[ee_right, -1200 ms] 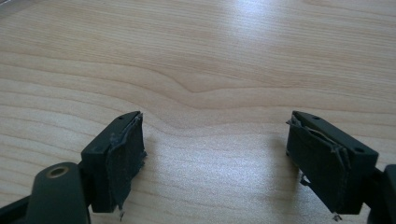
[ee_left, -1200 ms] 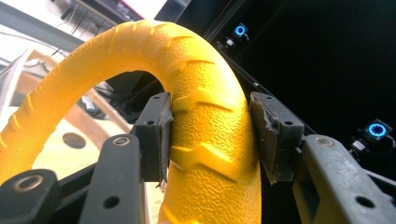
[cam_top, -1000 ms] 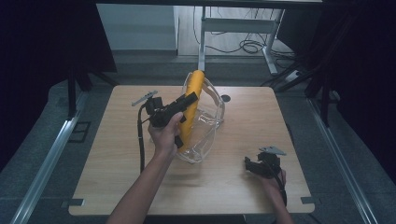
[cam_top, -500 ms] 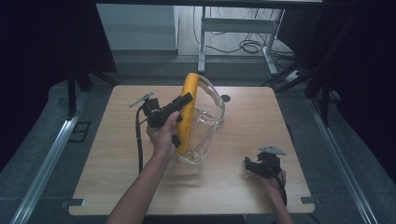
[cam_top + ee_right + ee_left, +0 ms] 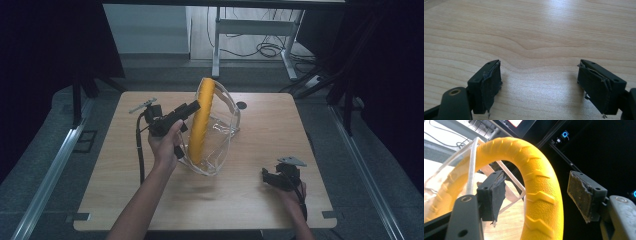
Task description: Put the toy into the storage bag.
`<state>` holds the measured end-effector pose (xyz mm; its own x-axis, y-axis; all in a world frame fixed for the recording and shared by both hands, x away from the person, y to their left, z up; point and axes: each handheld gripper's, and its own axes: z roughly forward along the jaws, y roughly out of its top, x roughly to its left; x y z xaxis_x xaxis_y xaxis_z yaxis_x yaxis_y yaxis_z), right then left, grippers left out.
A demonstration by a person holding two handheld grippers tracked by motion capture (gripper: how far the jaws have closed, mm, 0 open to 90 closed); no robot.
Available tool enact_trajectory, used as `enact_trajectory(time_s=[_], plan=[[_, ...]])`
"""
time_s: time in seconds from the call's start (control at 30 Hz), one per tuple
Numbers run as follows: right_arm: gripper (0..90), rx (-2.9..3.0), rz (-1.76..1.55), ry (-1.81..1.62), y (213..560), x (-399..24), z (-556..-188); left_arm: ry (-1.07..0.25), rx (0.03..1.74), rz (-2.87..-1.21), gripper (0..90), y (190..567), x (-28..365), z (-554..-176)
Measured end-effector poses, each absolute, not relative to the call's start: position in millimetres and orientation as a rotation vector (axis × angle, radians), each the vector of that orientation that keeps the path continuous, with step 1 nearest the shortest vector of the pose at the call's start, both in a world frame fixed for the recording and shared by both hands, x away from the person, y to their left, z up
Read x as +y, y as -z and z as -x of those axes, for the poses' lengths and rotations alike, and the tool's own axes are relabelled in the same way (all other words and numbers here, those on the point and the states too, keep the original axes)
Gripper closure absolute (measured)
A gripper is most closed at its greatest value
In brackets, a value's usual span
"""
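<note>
Left tongs (image 5: pixel 192 107) up over the middle of the surface (image 5: pixel 115 185), jaws just opened wide. In the left gripper view the yellow ring (image 5: pixel 541 195) runs up between the two pads (image 5: pixel 580 192) with a gap on each side, so no grip on it. The ring (image 5: pixel 201 120) stands on edge mid-surface, inside a clear plastic bag (image 5: pixel 222 130) with a white-edged rim; bag and ring lean slightly away from the left hand (image 5: pixel 165 145). Whether the ring bottom sits on the wood or on the bag, can't tell.

Right tongs (image 5: pixel 265 176) low near the front right corner of the surface, well apart from the ring. In the right gripper view jaws stand wide, bare wood (image 5: pixel 531 37) between them, nothing held. Pads (image 5: pixel 490 85) look worn, torn edges.

Cable (image 5: pixel 140 150) trails down from the left tongs along the forearm. Small dark round hole (image 5: pixel 242 105) on the surface just behind the bag.
</note>
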<state>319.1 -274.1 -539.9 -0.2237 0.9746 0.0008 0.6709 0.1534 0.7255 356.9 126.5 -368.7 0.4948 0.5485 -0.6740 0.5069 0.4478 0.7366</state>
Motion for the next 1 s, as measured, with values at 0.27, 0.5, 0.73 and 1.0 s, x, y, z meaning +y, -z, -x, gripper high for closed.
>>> enact_trajectory(time_s=[0.27,0.5,0.73,1.0], plan=[[19.0,1.961,-1.561,-0.841,540.0,-274.0,-319.2,-0.026,1.07,-1.234,29.0,368.4,147.8,-346.1],[18.9,1.961,-1.561,-0.841,540.0,-274.0,-319.1,-0.017,1.037,-1.271,29.3,373.9,167.6,-332.9],[19.0,1.962,-1.563,-0.838,539.8,-273.9,-319.0,-0.005,1.016,-1.333,30.2,386.4,183.8,-318.2],[19.0,1.956,-1.567,-0.842,539.9,-273.5,-319.1,-0.005,1.032,-1.372,30.6,401.9,204.0,-304.3]])
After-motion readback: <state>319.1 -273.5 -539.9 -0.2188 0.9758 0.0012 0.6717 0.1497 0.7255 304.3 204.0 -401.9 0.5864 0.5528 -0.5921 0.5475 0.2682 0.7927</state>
